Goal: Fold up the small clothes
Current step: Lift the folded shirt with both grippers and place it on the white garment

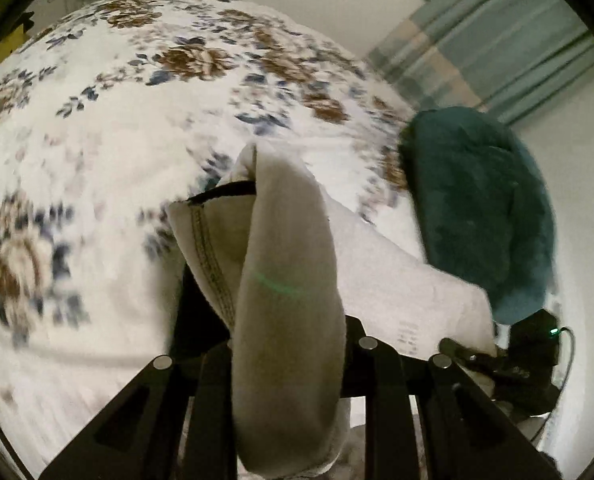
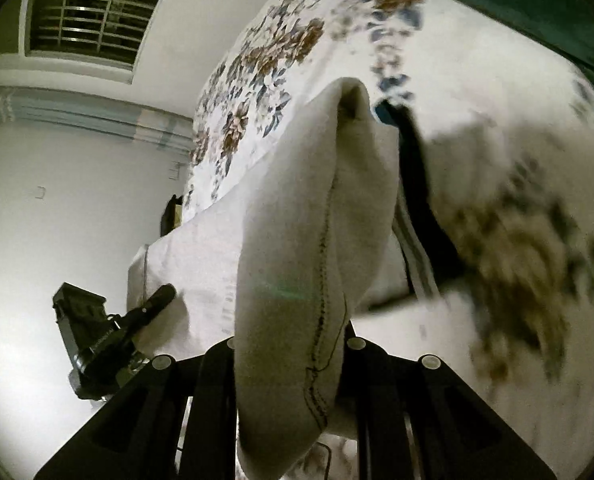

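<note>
Both grippers pinched the white garment and carried it above the floral bedsheet.

The left gripper (image 1: 289, 344) was closed on a bunched fold of the white garment (image 1: 293, 280), and the right gripper (image 2: 293, 344) was closed on another fold of it; the cloth hung slack between them, clear of the floral bedsheet (image 1: 97, 160) in part, with its dark-trimmed edge trailing; a teal cloth (image 1: 481, 208) lay just beside it on the bed; the frames were blurred, so both grippers seemed to be in motion; to fold well, I judged, the two grips should travel level and together, keep the cloth taut, lay the held edge squarely over the far edge, and let go only once it rested flat.
</note>
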`<action>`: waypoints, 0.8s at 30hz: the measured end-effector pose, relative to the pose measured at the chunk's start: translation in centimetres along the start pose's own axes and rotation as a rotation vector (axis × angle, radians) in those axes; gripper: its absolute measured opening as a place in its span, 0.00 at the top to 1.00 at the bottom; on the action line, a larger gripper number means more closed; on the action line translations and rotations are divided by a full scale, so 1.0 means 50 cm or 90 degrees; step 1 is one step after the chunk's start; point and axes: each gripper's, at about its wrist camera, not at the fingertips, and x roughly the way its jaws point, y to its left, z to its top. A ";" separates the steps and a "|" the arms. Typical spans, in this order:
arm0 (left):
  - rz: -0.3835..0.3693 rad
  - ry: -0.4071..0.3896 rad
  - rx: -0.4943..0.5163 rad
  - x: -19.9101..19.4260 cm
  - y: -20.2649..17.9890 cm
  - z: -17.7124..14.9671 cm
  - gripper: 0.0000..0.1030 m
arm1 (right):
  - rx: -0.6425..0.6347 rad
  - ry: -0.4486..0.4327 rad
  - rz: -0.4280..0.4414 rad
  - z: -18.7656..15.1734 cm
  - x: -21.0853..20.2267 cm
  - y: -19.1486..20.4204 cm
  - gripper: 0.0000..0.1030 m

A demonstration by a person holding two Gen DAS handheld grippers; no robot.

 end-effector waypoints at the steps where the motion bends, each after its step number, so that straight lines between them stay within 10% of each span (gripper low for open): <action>1: 0.010 0.005 -0.002 0.025 0.013 0.014 0.82 | -0.004 0.005 -0.011 0.025 0.025 0.002 0.84; 8: 0.088 0.046 -0.015 0.125 0.075 0.048 0.72 | -0.014 0.034 -0.099 0.097 0.123 -0.020 0.81; 10: 0.127 0.029 0.011 0.111 0.061 0.038 0.59 | -0.034 0.030 -0.146 0.096 0.123 -0.013 0.72; 12: 0.165 0.018 0.032 0.096 0.048 0.034 0.23 | -0.060 0.014 -0.210 0.096 0.112 0.005 0.50; 15: 0.223 0.003 0.058 0.078 0.025 0.025 0.07 | -0.118 -0.044 -0.339 0.069 0.081 0.041 0.28; 20: 0.290 -0.047 0.085 0.043 -0.025 -0.004 0.00 | -0.233 -0.075 -0.435 -0.008 0.044 0.109 0.01; 24: 0.311 -0.048 0.106 0.022 -0.076 -0.036 0.00 | -0.260 -0.058 -0.473 -0.060 0.019 0.139 0.01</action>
